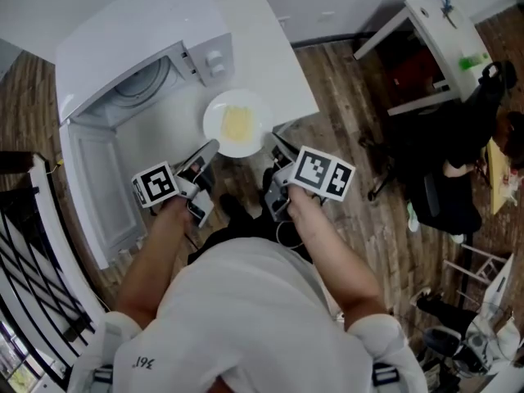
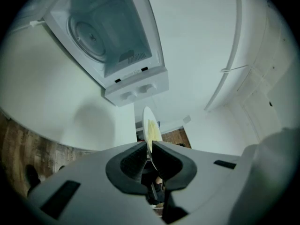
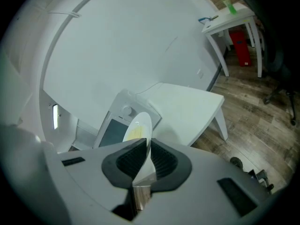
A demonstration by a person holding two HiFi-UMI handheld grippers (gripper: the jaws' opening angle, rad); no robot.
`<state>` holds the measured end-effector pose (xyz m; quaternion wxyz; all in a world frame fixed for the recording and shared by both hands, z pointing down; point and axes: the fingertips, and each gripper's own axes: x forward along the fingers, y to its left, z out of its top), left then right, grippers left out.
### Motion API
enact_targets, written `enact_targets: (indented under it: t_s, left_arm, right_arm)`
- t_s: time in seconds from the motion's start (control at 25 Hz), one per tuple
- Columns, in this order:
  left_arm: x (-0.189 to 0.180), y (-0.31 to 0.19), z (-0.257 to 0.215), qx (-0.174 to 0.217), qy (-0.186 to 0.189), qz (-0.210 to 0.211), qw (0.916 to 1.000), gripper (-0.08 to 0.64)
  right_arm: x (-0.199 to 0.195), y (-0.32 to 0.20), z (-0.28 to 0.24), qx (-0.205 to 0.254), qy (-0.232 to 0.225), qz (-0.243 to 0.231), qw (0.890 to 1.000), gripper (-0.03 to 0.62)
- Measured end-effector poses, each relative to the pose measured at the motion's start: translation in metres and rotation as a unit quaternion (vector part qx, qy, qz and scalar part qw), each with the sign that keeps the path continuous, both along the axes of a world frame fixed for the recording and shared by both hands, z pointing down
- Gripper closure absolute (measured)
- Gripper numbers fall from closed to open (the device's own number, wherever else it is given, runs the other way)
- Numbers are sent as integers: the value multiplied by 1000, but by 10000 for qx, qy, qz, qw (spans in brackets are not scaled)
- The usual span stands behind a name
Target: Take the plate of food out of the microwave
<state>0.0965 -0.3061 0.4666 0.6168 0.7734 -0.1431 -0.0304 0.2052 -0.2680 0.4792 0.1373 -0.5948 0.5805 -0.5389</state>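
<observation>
Plate [image 1: 237, 123] out of microwave [image 1: 141, 80]; my left hand-held gripper [image 1: 210, 147], right hand-held gripper [image 1: 277, 137] pinch rim; next, probably set level on tabletop [image 1: 270, 47].

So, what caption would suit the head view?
Left gripper and right gripper grip a plate of yellow food outside the open microwave.

We are looking at a smooth, glossy white plate [image 1: 214, 129], seemingly glazed ceramic, bearing pale yellow food [image 1: 237, 123] that is looking soft and matt. The microwave [image 1: 106, 39] is showing a smooth white casing with a faint sheen; the table [image 1: 274, 51] is showing a matt white top. The left gripper [image 2: 149, 145] and right gripper [image 3: 147, 143] are showing matt grey plastic shells and ribbed black pads [image 3: 129, 161]. The floor [image 1: 352, 113] is showing brown wood grain.
</observation>
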Motion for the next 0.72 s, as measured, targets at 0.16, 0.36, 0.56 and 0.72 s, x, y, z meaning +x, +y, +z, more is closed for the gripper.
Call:
enact_targets:
  t_s: [0.16,0.36,0.56,0.72]
  left_arm:
    - [38,4,-3,31,93,276,9996,520]
    - [56,-7,19,499,-955,530,9928,520]
    - [99,-2,7,272,-448,674,9964,520]
    - [123,-6,6,272,-269,789,9961,520]
  right_arm:
    - [36,8,-2,2,66,258,9996,560]
    - [73,13,-4,6,88,496,9987,560]
    - [103,16,-5,-1,97,653,9978,560]
    - [123,13,-3,37,138,721,9973,560]
